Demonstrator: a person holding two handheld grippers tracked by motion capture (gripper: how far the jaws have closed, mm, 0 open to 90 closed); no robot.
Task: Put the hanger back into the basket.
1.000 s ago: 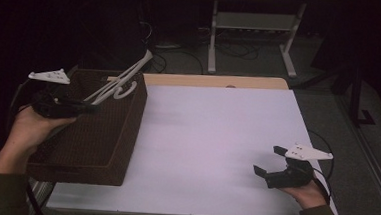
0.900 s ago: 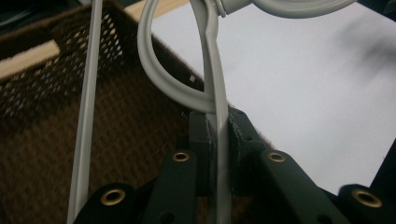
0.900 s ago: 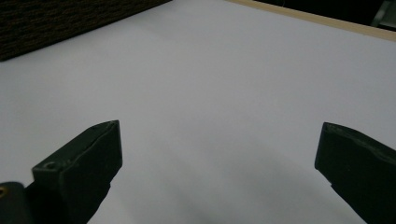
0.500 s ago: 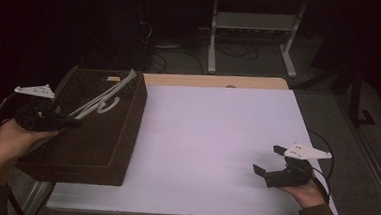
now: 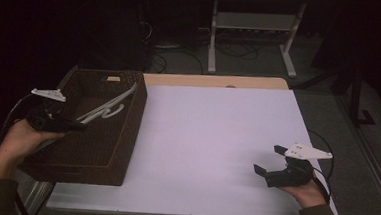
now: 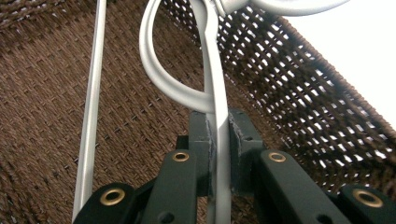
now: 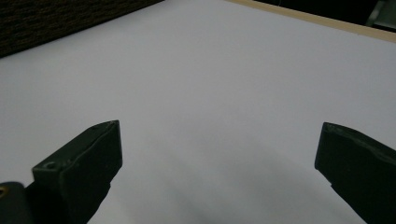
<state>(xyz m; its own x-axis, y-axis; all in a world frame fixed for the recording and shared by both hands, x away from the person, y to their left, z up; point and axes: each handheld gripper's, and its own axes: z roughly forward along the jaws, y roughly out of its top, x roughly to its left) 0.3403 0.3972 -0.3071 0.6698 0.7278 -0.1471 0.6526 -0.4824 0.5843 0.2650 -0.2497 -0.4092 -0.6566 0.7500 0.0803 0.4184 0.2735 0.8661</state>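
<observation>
High view: left gripper point(image 5: 79, 127) at 9 o'clock over the brown wicker basket point(image 5: 126, 148), its fingers clamped on one end of a white plastic hanger point(image 5: 109, 107). The hanger slants from the fingers toward 1 o'clock, its far end at the basket's far right rim. Right gripper point(image 5: 268, 161) at 4 o'clock on the white surface point(image 5: 211, 139), fingers spread wide, nothing between them.

Left gripper view: fingers point(image 6: 198, 135) pinch the hanger's point(image 6: 215, 84) flat arm; basket point(image 6: 289, 84) weave behind.

Right gripper view: fingers point(image 7: 88, 163) wide apart above the bare surface point(image 7: 210, 93); basket wall point(image 7: 56, 23) at 11 o'clock.
</observation>
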